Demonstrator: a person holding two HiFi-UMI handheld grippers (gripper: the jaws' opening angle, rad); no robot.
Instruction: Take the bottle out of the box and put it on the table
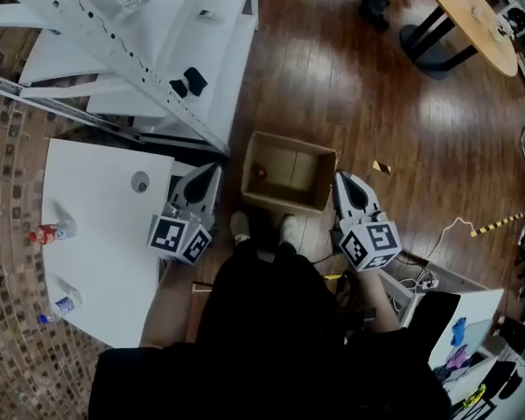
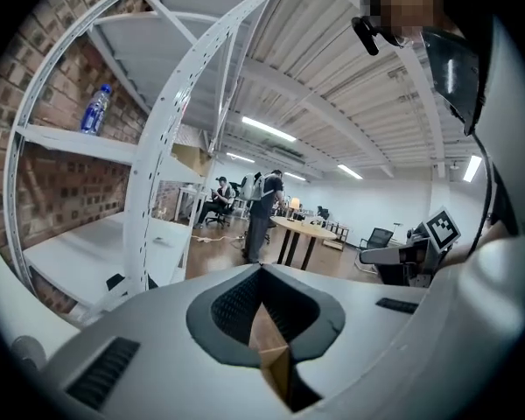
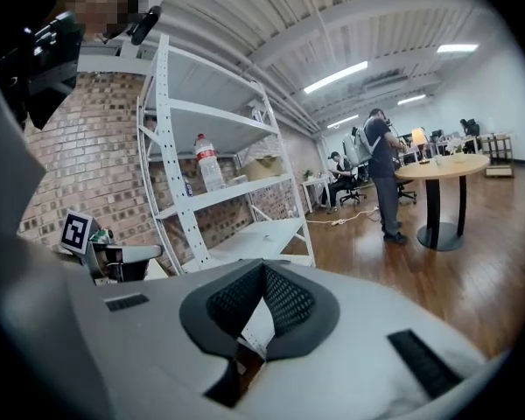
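The right gripper (image 3: 262,269) is facing a white rack (image 3: 261,239), jaws together, empty; a clear bottle (image 3: 208,163) is standing on its shelf.

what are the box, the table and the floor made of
Box: cardboard by its look, matt brown with thin walls.
Table: smooth white top, likely laminate, though the look leaves it open.
Floor: dark planks, wood or wood-look, glossy with light glare.
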